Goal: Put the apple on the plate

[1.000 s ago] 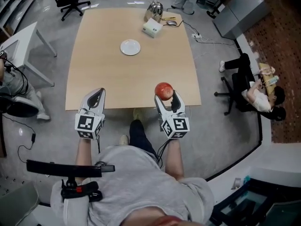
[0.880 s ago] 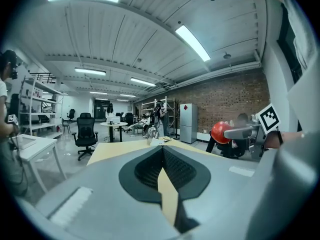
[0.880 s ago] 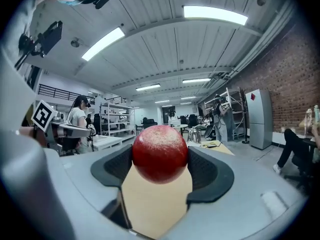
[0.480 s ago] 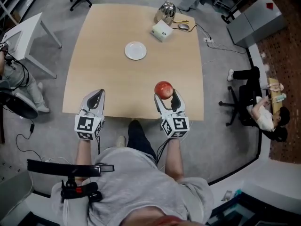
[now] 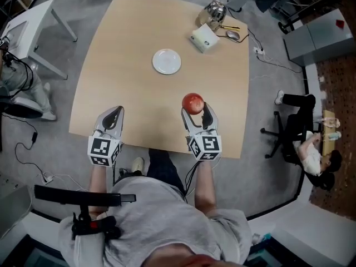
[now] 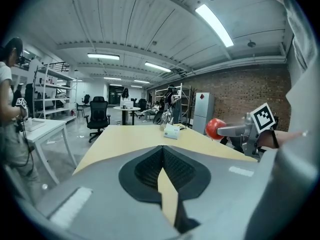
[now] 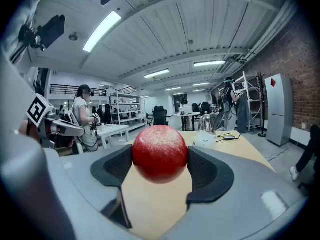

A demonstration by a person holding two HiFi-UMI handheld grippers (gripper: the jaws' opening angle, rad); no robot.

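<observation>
Below, tan table (image 5: 128, 54), grey floor (image 5: 258, 111) — apple (image 5: 193, 103) clamped

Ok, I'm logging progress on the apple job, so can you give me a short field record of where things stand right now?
apple: red, held over the near part of the table
right gripper: shut on the apple
left gripper: jaws together, nothing between them
plate: white, bare, farther along the table, well apart from the apple
other items: white box at the far edge
step status: apple not yet on the plate
</observation>
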